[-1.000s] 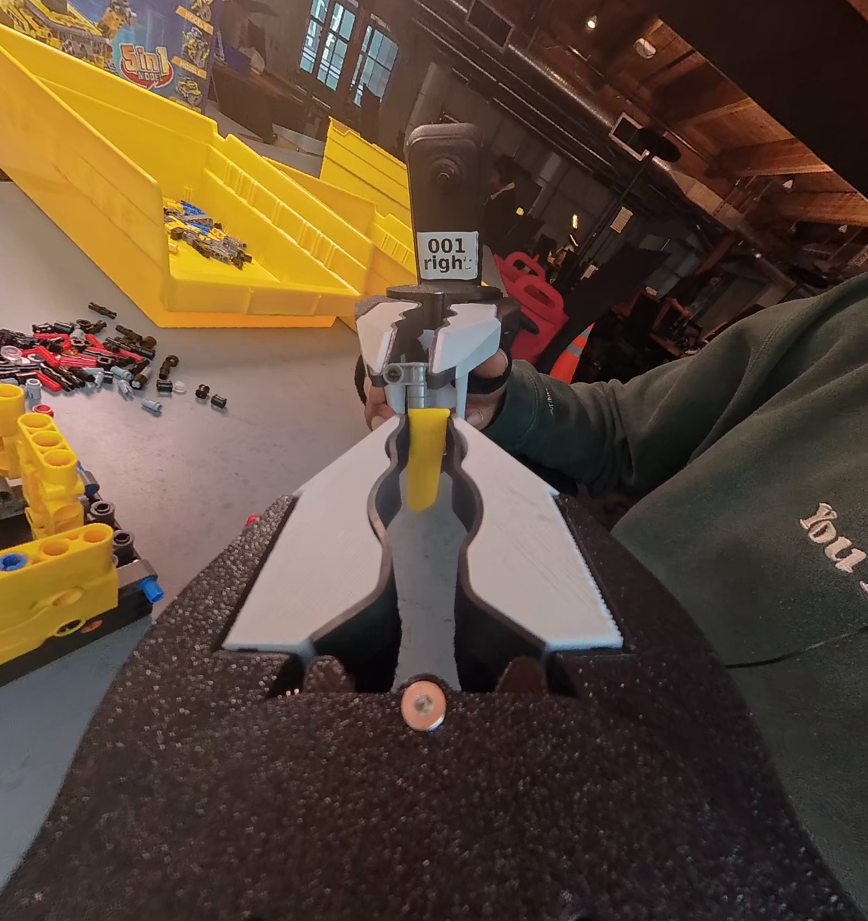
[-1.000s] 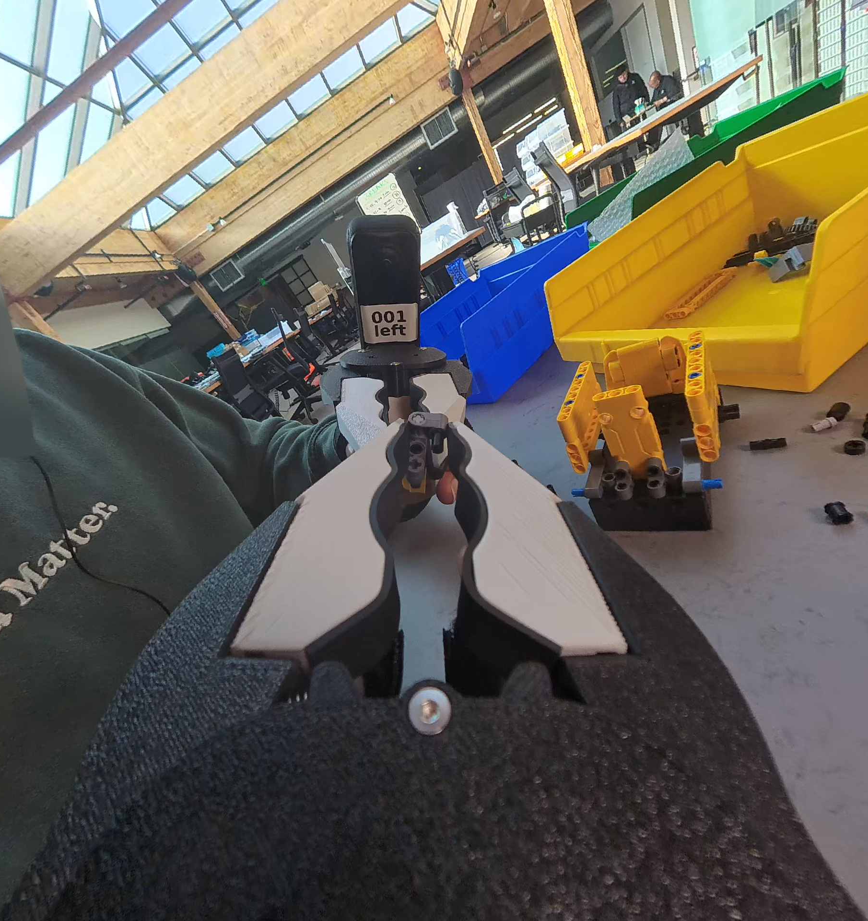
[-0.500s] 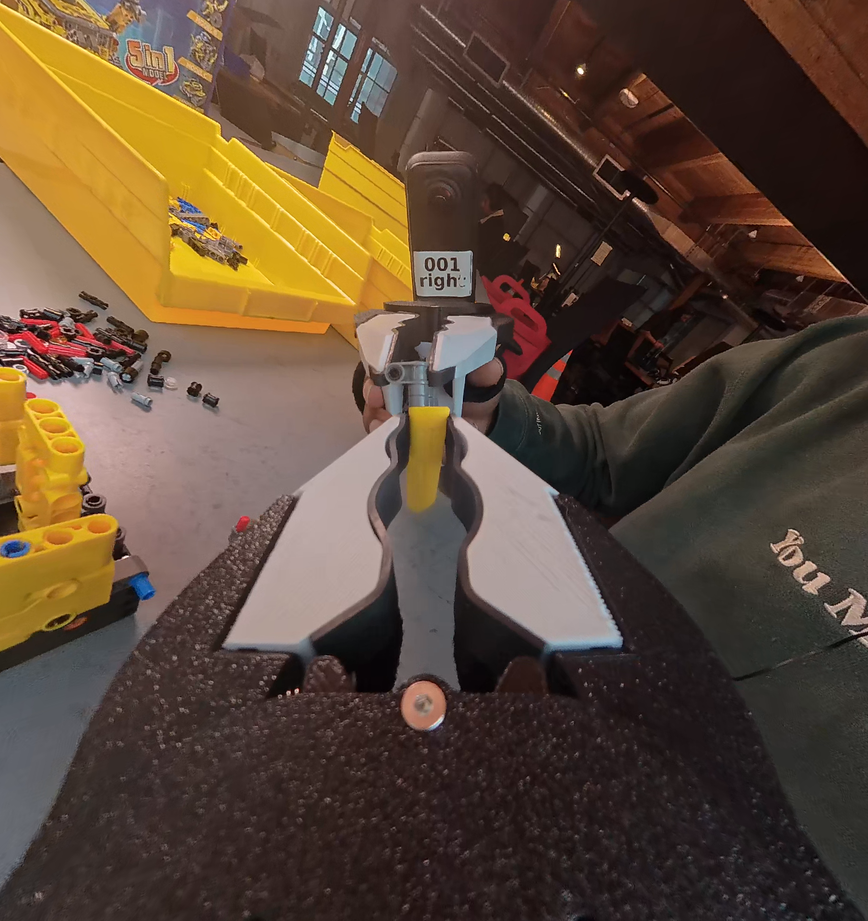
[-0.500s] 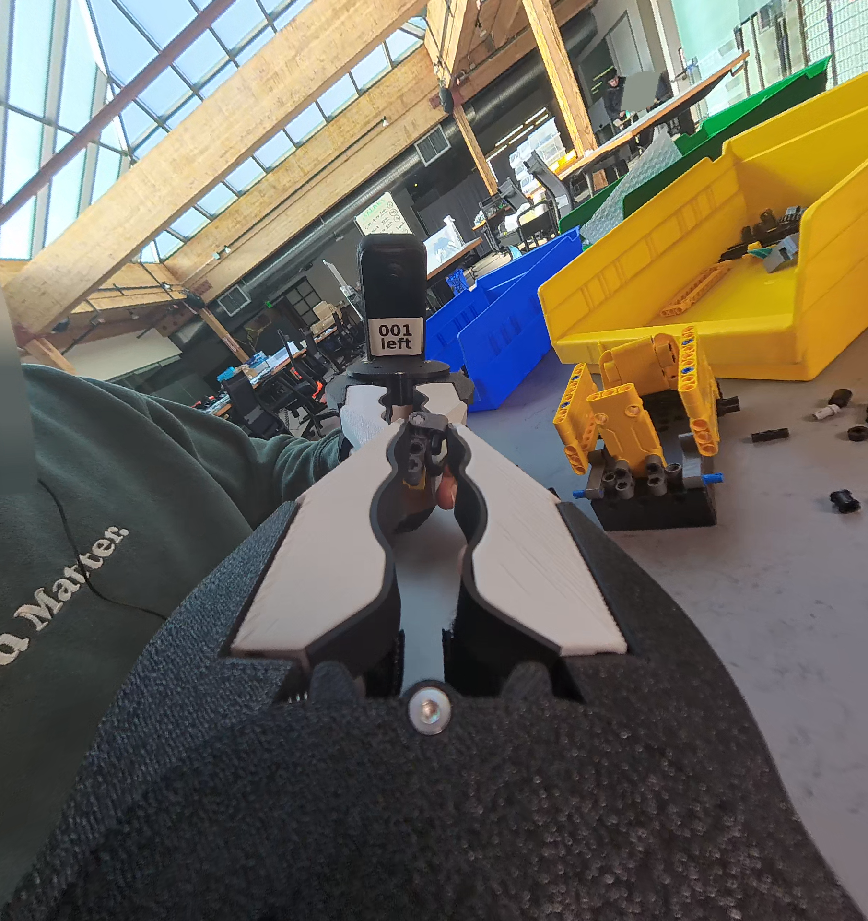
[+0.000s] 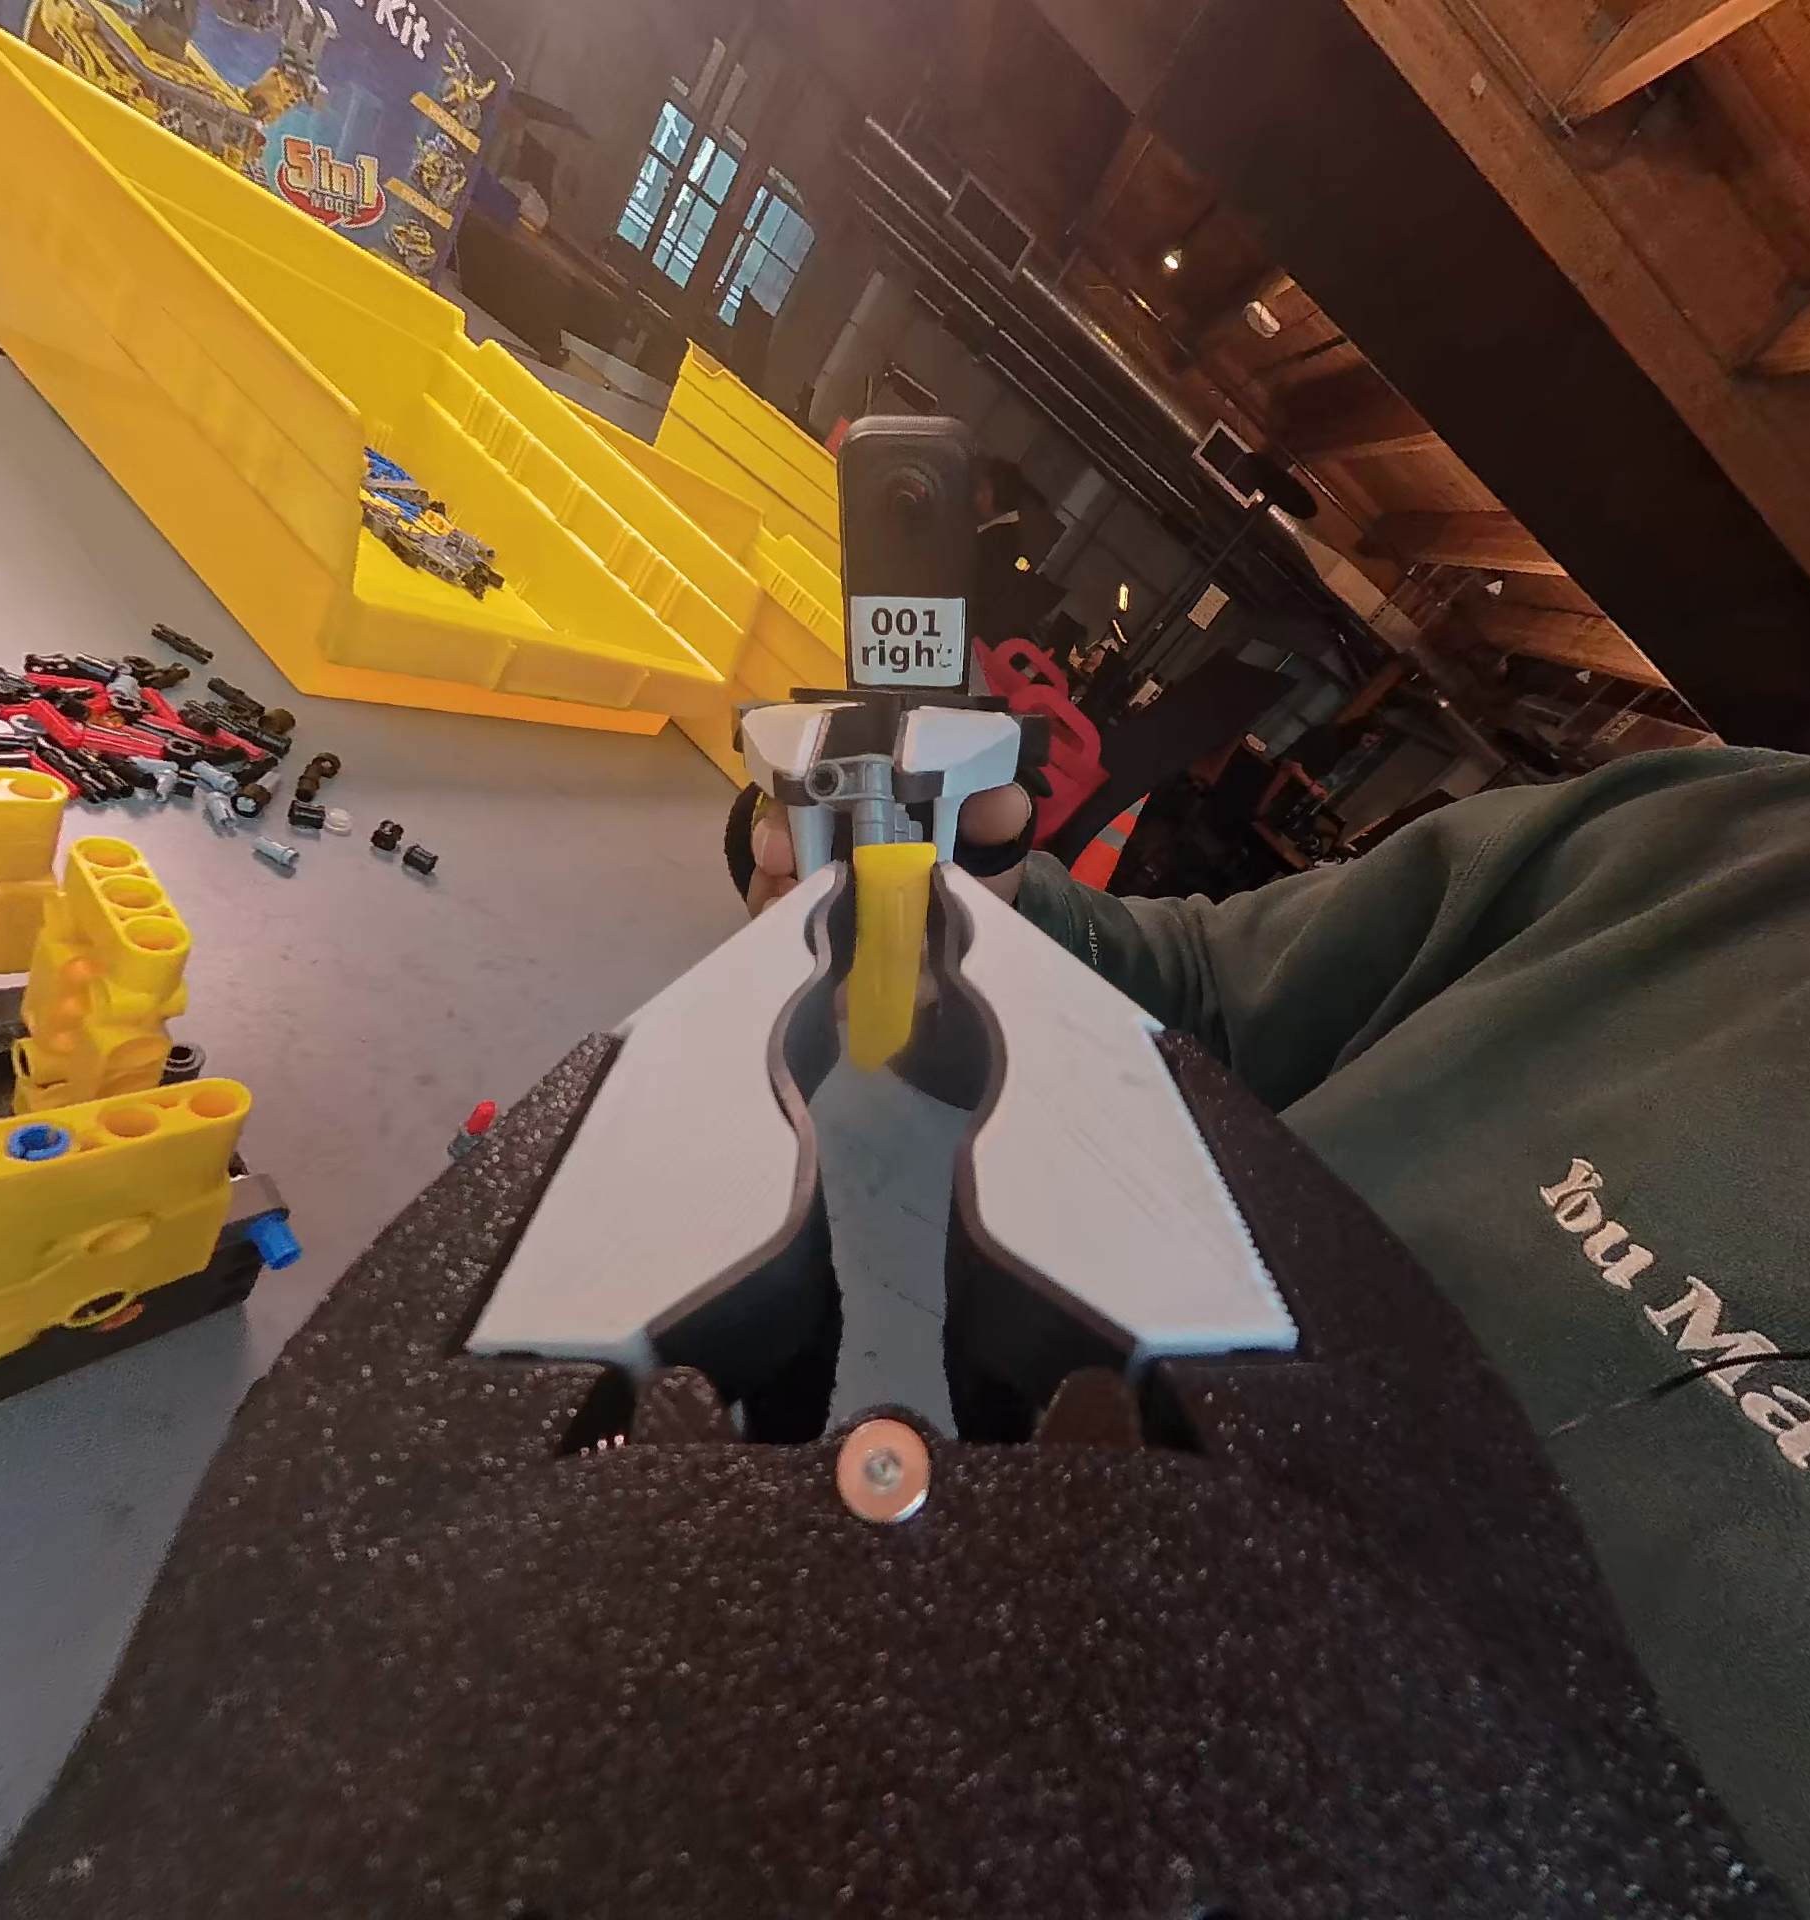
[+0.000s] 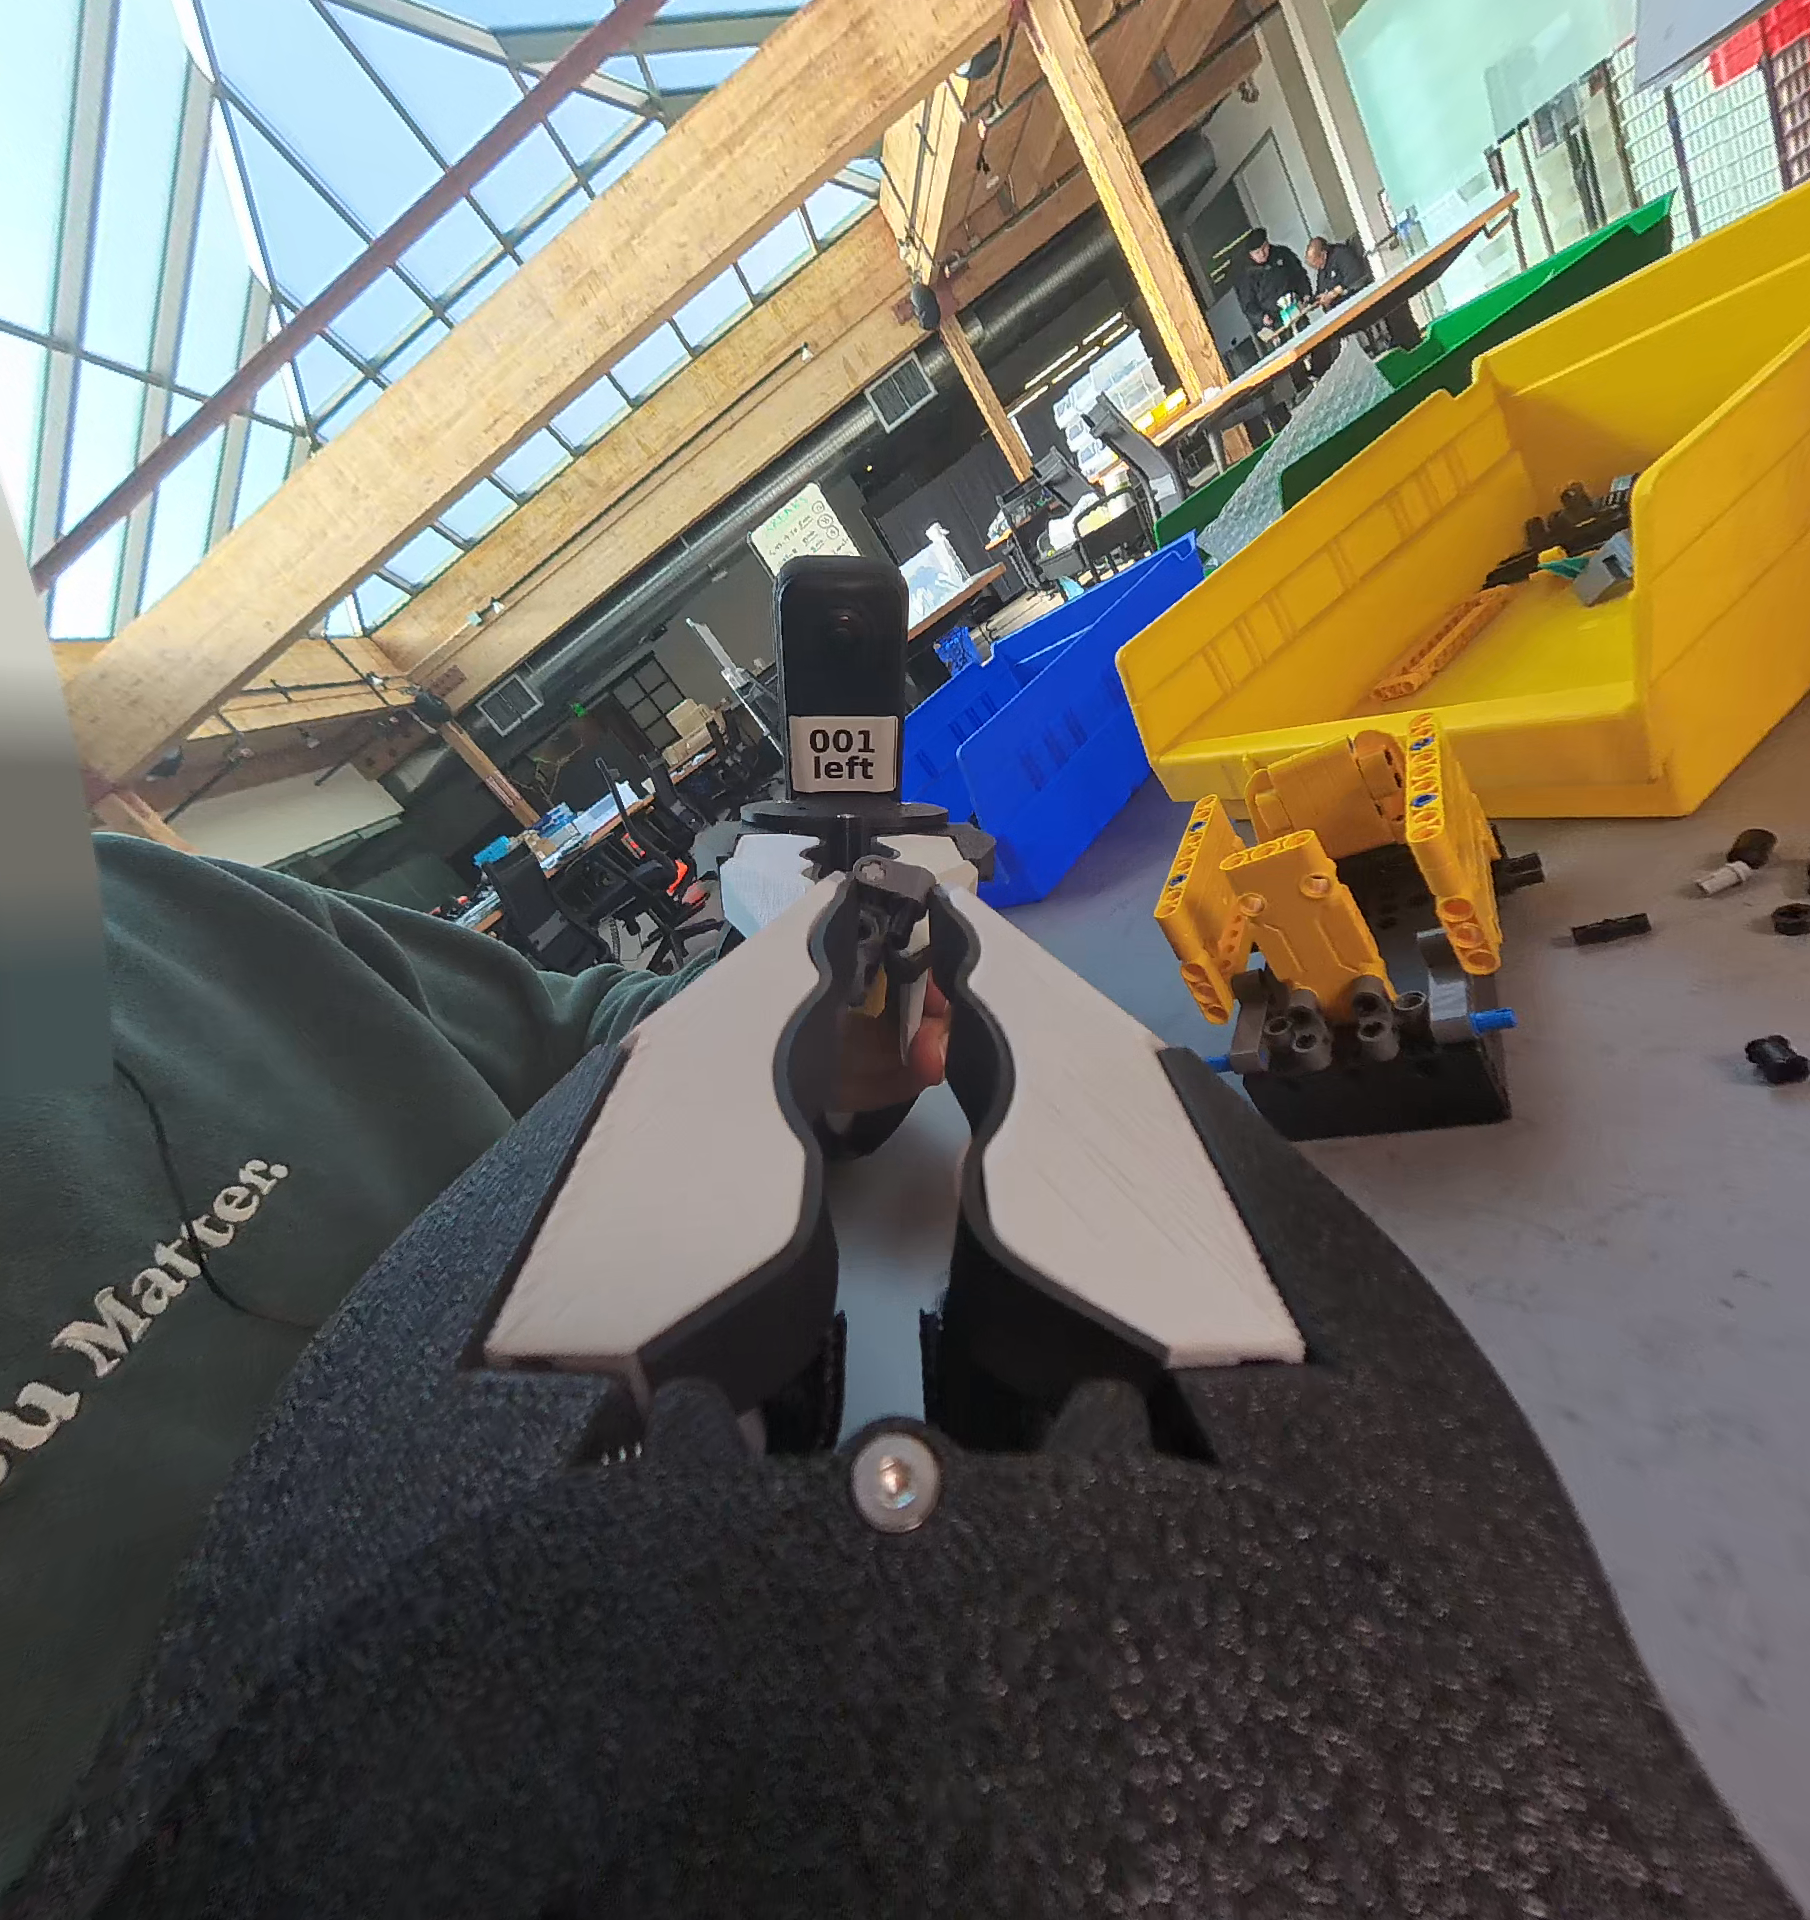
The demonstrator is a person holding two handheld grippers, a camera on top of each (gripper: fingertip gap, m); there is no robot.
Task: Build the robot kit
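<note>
The left gripper (image 5: 885,914) pinches a yellow pointed piece (image 5: 883,961). The right gripper (image 6: 885,920) clamps a grey connector (image 6: 880,935), tip to tip, above the half-built yellow model (image 6: 1348,894).

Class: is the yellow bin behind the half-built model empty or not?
Not empty. The yellow bin holds an orange beam and dark pieces.

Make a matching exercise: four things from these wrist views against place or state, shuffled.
Things:
1. left gripper
2. right gripper
3. yellow model
4. loose small parts

Place or state:
A. scattered on the grey table, in front of a yellow bin
B. shut on a yellow piece
C. stands on a black base on the table
D. shut on a dark grey connector piece

Pairs: 1-B, 2-D, 3-C, 4-A
</note>
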